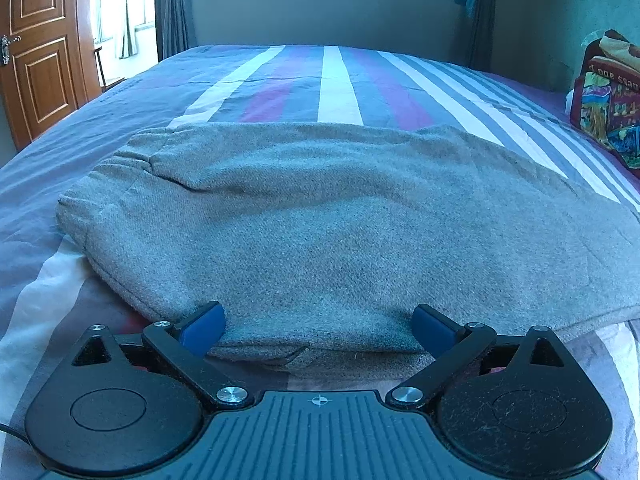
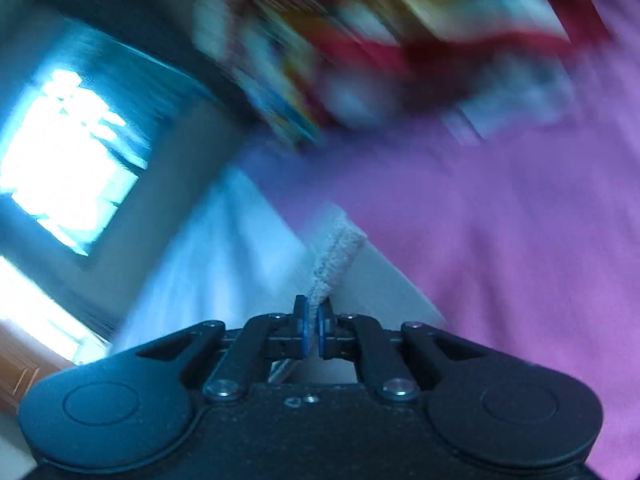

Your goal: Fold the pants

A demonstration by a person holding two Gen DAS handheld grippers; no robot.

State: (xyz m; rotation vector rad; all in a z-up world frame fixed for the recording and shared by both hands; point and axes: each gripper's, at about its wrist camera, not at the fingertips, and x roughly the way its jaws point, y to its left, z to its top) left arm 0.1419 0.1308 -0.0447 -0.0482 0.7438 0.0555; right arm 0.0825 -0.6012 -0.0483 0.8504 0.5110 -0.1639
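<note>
Grey pants [image 1: 320, 220] lie folded over on the striped bed [image 1: 340, 76], waistband at the left. My left gripper [image 1: 318, 326] is open, its blue pads on either side of the near folded edge, low on the bed. In the right wrist view, my right gripper [image 2: 313, 330] is shut on a thin strip of the grey pants fabric [image 2: 336, 252], which stands up between the pads. That view is tilted and blurred.
A colourful printed bag [image 1: 608, 104] stands at the bed's right edge and shows blurred in the right wrist view [image 2: 360, 40]. A wooden door [image 1: 40, 40] is at the left. Windows and curtains are behind the bed.
</note>
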